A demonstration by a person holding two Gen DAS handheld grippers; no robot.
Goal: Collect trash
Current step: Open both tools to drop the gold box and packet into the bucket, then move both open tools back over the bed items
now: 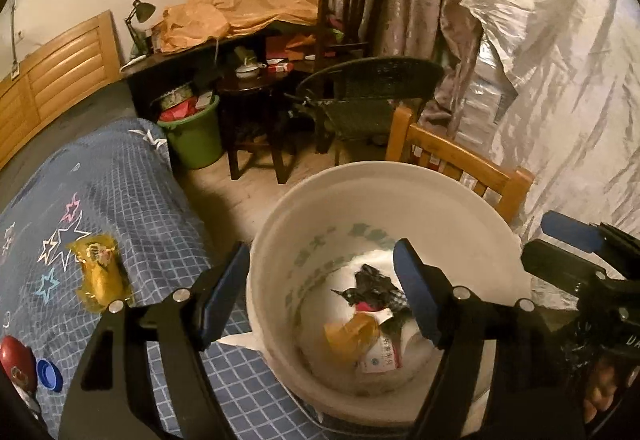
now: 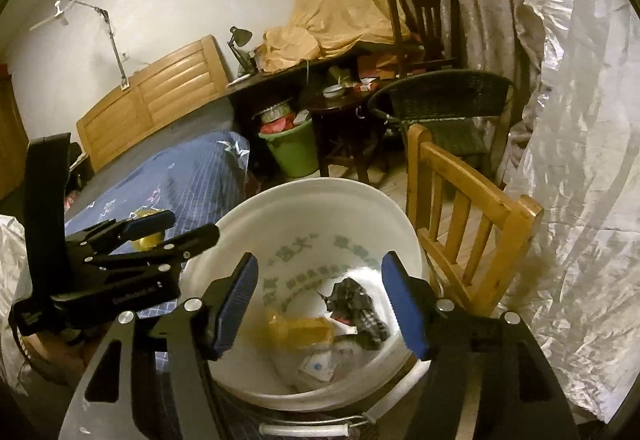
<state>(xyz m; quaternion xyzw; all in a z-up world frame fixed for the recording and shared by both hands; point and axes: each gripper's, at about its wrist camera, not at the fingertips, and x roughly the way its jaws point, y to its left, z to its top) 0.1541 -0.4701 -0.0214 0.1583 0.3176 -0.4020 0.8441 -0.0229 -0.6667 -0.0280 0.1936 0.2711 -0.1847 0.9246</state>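
The white bucket [image 1: 280, 240] stands right under both my grippers, its mouth open toward me, and inside it lie a yellow wrapper [image 1: 352, 332], a crumpled black wrapper [image 1: 372, 288] and a white printed packet [image 1: 380, 358]. In the right wrist view the yellow wrapper in the bucket [image 2: 296, 328] is blurred between my fingers, touching neither pad as far as I can tell. Another yellow packet [image 1: 100, 276] lies on the blue checked bedspread [image 1: 140, 200], left of my left gripper [image 1: 320, 296] and apart from it; a red object [image 1: 16, 360] and a blue cap [image 1: 50, 376] sit near the spread's lower left.

The bucket's rim presses against the bed edge on one side, and a light wooden chair [image 2: 472, 208] stands just beside it on the other. Silver plastic sheeting [image 2: 580, 160] hangs close to the right.

My left gripper is spread wide, holding nothing, one pad outside the rim and one over the inside. My right gripper [image 2: 320, 304] is likewise wide apart and empty
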